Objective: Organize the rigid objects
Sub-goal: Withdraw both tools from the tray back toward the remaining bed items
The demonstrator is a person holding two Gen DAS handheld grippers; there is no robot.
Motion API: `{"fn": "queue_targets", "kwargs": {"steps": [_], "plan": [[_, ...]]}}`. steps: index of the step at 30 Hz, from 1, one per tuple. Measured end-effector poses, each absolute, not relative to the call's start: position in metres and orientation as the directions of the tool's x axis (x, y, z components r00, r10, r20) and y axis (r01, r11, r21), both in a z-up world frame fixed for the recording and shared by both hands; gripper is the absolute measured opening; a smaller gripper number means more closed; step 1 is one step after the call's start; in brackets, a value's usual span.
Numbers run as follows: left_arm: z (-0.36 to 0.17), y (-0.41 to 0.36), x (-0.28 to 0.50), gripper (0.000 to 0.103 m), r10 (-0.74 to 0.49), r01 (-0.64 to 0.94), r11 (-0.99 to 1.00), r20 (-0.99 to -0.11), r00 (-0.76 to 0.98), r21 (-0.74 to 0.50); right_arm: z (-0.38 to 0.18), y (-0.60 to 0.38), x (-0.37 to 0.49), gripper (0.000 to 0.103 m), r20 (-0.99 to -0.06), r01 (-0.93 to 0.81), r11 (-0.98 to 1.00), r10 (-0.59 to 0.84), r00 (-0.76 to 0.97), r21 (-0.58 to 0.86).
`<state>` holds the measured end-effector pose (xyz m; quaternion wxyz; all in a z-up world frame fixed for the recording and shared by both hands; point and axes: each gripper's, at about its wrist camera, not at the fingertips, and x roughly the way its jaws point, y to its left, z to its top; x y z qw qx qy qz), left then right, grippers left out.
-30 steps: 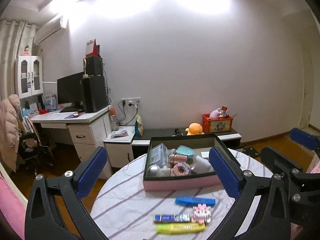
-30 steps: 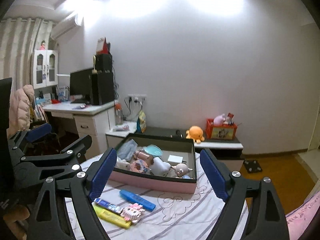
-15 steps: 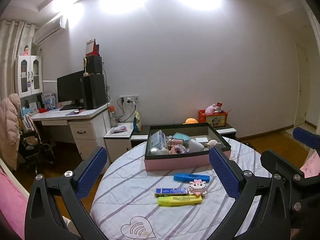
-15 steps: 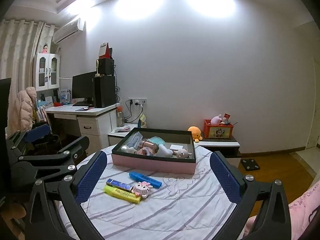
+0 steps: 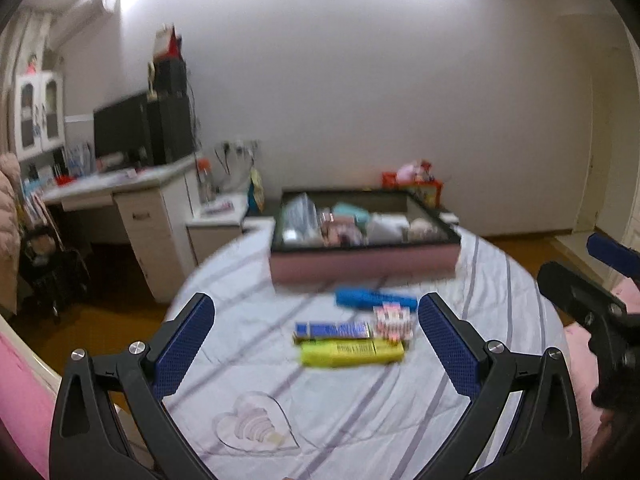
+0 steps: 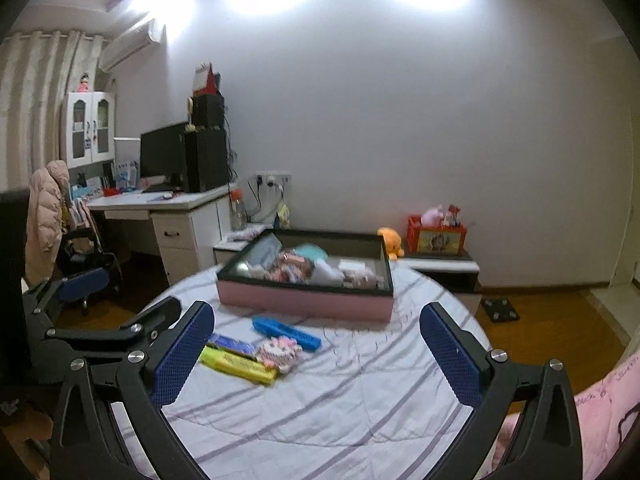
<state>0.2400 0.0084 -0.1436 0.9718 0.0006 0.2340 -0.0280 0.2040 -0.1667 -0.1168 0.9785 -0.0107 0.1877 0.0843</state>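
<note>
Progress: early, by the look of it — four items loose on the cloth, pink box (image 6: pixel 306 303) already part-filled with small things, too blurred to name.
Left to do: likely moving the loose four into the box.
Loose items: blue bar (image 5: pixel 376 299), blue-striped pack (image 5: pixel 331 329), yellow pack (image 5: pixel 352 353) and pink-white block figure (image 5: pixel 393 322) — clustered mid-table (image 6: pixel 360 408), just in front of the box.
Look: flat, hard-edged, small; the figure knobbly.
Left gripper (image 5: pixel 316 348): fingers spread wide, empty, above the table's near edge.
Right gripper (image 6: pixel 316 350): wide apart too, holding nothing.
</note>
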Motion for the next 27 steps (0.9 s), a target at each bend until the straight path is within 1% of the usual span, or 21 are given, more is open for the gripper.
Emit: {"fn": "queue_targets", "kwargs": {"steps": [2, 7, 8, 13, 22, 27], "plan": [[-0.157, 0.007, 0.250, 0.103, -0.082, 0.069, 0.997, -0.499, 0.863, -0.046, -0.129, -0.174, 0.215, 0.103, -0.412, -0.154, 0.988, 0.151, 0.899, 0.026], [-0.186, -0.007, 0.273, 0.103, -0.118, 0.100, 0.993, -0.588, 0.800, -0.063, -0.155, -0.185, 0.238, 0.103, -0.493, -0.134, 0.989, 0.145, 0.858, 0.057], [-0.195, -0.010, 0.281, 0.103, -0.141, 0.117, 0.990, -0.620, 0.772, -0.079, -0.159, -0.187, 0.241, 0.103, -0.506, -0.132, 0.989, 0.145, 0.851, 0.061], [-0.219, -0.020, 0.300, 0.103, -0.157, 0.125, 0.987, -0.690, 0.707, -0.097, -0.179, -0.196, 0.261, 0.103, -0.564, -0.128, 0.988, 0.152, 0.811, 0.081], [-0.243, -0.028, 0.333, 0.103, -0.111, 0.072, 0.994, -0.771, 0.627, -0.085, -0.199, -0.207, 0.287, 0.103, -0.629, -0.117, 0.988, 0.154, 0.762, 0.099], [-0.245, -0.025, 0.338, 0.102, -0.112, 0.068, 0.994, -0.781, 0.614, -0.089, -0.205, -0.202, 0.296, 0.103, -0.654, -0.120, 0.988, 0.152, 0.741, 0.094]]}}
